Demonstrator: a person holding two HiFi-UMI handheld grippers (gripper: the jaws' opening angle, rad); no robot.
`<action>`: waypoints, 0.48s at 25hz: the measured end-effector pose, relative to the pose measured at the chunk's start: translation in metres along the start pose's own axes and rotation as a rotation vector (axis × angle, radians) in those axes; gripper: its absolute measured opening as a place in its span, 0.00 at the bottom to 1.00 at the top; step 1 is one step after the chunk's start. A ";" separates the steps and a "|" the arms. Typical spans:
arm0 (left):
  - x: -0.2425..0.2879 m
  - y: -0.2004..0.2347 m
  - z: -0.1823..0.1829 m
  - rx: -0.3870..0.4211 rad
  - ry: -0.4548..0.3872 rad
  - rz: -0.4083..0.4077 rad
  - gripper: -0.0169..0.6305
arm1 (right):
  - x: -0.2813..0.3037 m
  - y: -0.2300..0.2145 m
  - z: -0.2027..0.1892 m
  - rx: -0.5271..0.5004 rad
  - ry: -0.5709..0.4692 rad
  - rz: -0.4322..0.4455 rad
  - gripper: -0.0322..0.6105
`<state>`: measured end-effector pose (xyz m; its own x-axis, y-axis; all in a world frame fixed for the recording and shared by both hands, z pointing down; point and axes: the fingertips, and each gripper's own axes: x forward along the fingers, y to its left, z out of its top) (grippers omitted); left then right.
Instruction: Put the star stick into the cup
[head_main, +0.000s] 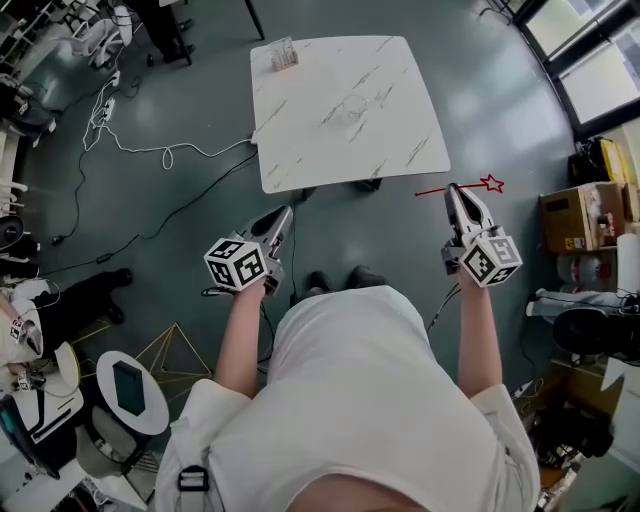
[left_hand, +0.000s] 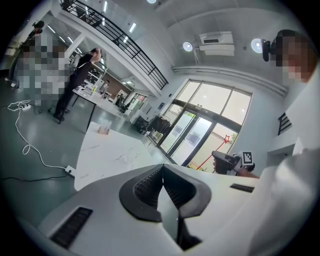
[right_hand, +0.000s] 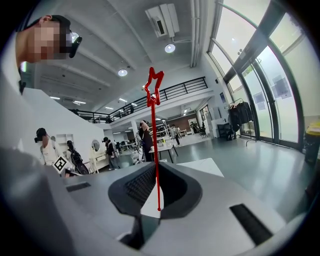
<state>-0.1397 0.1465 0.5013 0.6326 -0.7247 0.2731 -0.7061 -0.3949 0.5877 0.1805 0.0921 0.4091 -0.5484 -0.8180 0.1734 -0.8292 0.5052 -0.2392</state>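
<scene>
Clamped between the closed jaws of the right gripper (right_hand: 156, 169): the thin red wire stick with an outlined star at its tip (right_hand: 155, 125), pinched partway along its shaft and lying crosswise to the jaws, star end out toward the person's right. Held in the air off the near right corner of the white marble-patterned square table (head_main: 400, 80), not over it. Nothing between the jaws of the left gripper (left_hand: 162, 167), pressed together and idle, raised near the table's near left corner. Out on the tabletop, near its middle, seemingly a clear glass cup (head_main: 352, 108), faint and hard to make out from above, well apart from the stick. Pick-up done, then, by the look of it; carrying over the table, lining one end of the stick above the rim, lowering and letting go all left to do
</scene>
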 end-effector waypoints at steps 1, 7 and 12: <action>-0.001 0.002 -0.001 -0.001 0.003 -0.001 0.05 | 0.000 0.002 -0.003 0.002 0.003 -0.002 0.10; -0.001 0.005 0.001 -0.005 0.003 -0.006 0.05 | 0.001 0.005 -0.003 0.000 0.008 -0.001 0.10; 0.008 0.008 0.005 -0.002 0.006 -0.003 0.05 | 0.015 -0.001 0.001 0.010 -0.004 0.011 0.10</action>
<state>-0.1422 0.1342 0.5044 0.6366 -0.7203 0.2755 -0.7035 -0.3959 0.5902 0.1728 0.0792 0.4111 -0.5568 -0.8136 0.1673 -0.8222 0.5112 -0.2503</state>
